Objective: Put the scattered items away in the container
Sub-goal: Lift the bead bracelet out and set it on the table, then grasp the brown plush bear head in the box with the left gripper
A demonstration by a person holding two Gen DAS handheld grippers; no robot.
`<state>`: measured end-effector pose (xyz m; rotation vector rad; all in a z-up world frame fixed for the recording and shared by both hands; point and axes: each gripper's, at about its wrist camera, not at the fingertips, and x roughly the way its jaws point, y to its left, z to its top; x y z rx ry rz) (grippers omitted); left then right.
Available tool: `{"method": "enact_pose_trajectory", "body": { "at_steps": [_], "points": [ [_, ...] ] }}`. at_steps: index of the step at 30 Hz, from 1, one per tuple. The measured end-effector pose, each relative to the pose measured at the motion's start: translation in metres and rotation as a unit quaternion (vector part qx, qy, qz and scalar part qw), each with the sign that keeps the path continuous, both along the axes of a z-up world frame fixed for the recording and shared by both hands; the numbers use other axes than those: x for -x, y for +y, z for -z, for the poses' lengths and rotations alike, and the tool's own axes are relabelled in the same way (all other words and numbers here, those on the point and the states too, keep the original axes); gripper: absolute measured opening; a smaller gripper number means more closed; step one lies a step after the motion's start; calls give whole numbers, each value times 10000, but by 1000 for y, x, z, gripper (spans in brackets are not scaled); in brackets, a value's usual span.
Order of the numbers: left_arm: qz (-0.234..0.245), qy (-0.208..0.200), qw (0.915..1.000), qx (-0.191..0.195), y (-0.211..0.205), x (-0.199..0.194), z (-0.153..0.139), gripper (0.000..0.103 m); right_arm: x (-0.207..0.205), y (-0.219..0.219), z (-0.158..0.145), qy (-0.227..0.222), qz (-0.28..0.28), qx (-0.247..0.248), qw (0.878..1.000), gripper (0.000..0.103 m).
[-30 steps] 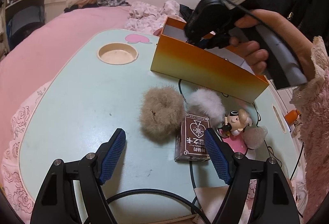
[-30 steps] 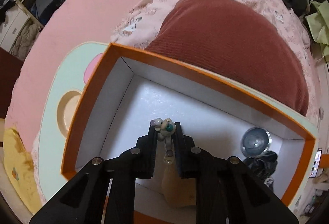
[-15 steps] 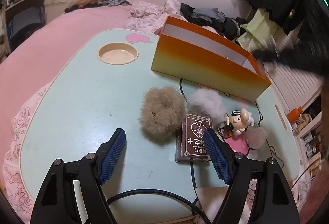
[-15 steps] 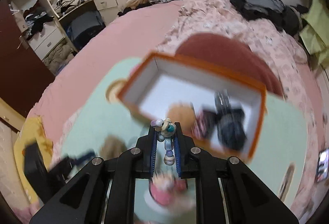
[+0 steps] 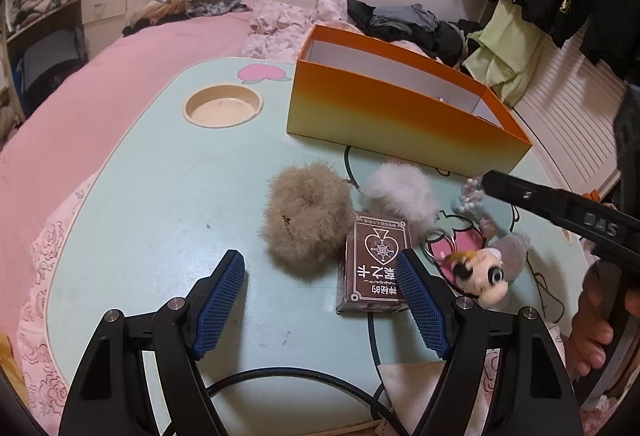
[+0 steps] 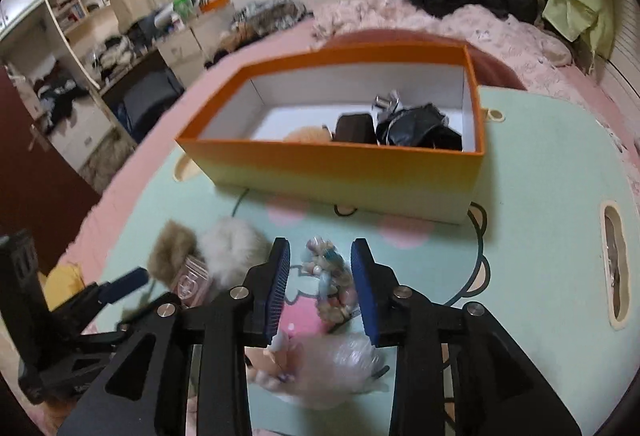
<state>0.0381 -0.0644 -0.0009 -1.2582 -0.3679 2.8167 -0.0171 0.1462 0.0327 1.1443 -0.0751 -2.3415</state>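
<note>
The right gripper [image 6: 320,272] is opening its jaws around a string of pale pastel beads [image 6: 330,276] over the mint table [image 6: 540,175], at six o'clock from the orange cardboard box [image 6: 340,171]. The beads look loose between the pads, so re-gripping them seems next. The left gripper [image 5: 320,300] hangs spread and empty at six o'clock from the tan fur pompom [image 5: 306,218].

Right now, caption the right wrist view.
Right claw opening around a bead strand before the orange box.
</note>
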Motion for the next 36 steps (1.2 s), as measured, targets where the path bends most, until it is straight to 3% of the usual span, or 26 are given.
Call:
{"method": "enact_pose_trajectory", "body": {
  "at_steps": [2,5,9,15,19,24,27,32,36],
  "points": [
    [-5,-11,10000,4,0,0,0,78,-12,2,-3,313,274,-49,9991,34],
    [58,-12,10000,71,4,1,-1,78,-27,5,-2,603,514,30,9969,45],
    [208,150,9994,228,10,2,-13,78,-45,14,8,679,797,305,9940,46],
    [509,468,9967,414,15,21,-55,78,-62,20,1,1043,1171,-79,9876,46],
    [983,419,9933,438,23,60,-92,78,-57,23,9,824,1149,30,9900,46],
    [1653,-504,9845,286,40,131,-94,76,-55,27,17,588,1124,119,9918,46],
    [1351,-1063,9846,312,43,168,-77,57,-57,28,18,590,1100,155,9921,46],
    [1356,-1606,9777,-50,59,196,-52,55,-57,28,20,533,1059,182,9928,46],
    [1226,-1815,9752,311,74,201,-34,57,-57,29,20,528,1055,220,9928,46]
  ]
}}
